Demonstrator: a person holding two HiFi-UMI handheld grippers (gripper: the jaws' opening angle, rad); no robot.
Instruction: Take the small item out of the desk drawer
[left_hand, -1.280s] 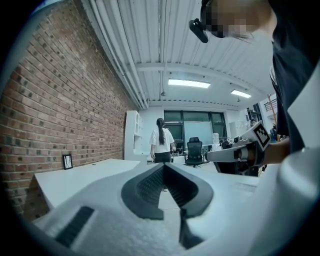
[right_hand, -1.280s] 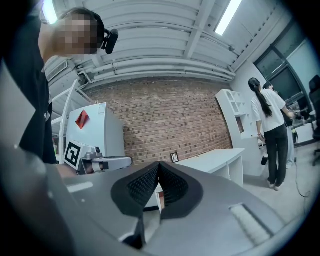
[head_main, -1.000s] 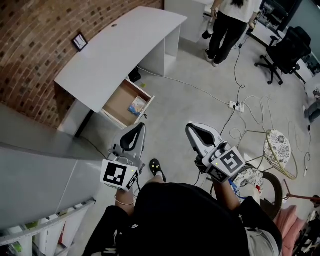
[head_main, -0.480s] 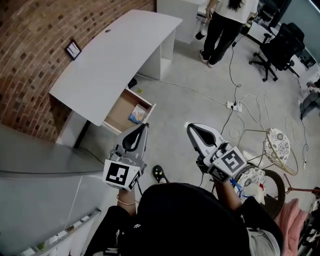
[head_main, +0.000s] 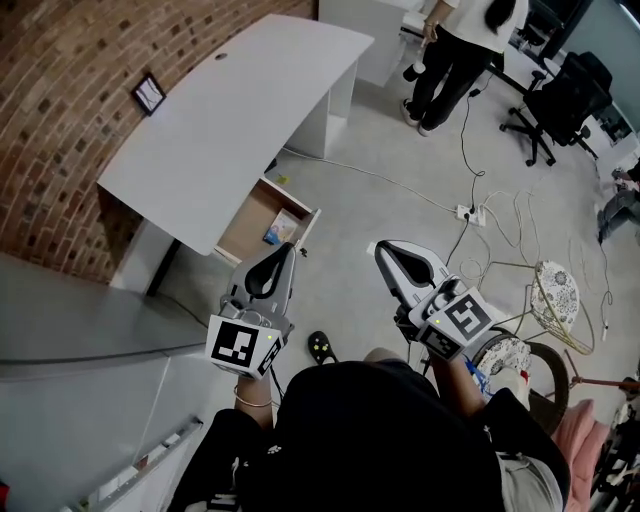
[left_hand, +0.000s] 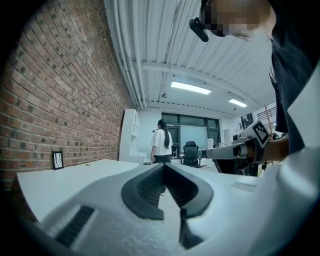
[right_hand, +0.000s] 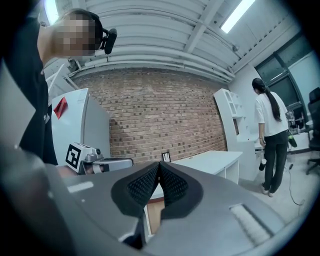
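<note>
The small item (head_main: 281, 227) lies flat in the open drawer (head_main: 250, 212), close to its front edge. The drawer sticks out from under the long near edge of the white surface (head_main: 240, 110), so I judge the item can be reached from above without pulling anything further. The left tool (head_main: 284, 252) and the right tool (head_main: 384, 250) are both clenched with nothing between their jaws. They are held level, side by side and well apart from the drawer, a carrying pose rather than a reaching one. By my count there is one item, one open drawer, two tools, one framed picture (head_main: 148, 93) at the surface's far edge, and one bystander (head_main: 455, 45) beyond its far corner.
</note>
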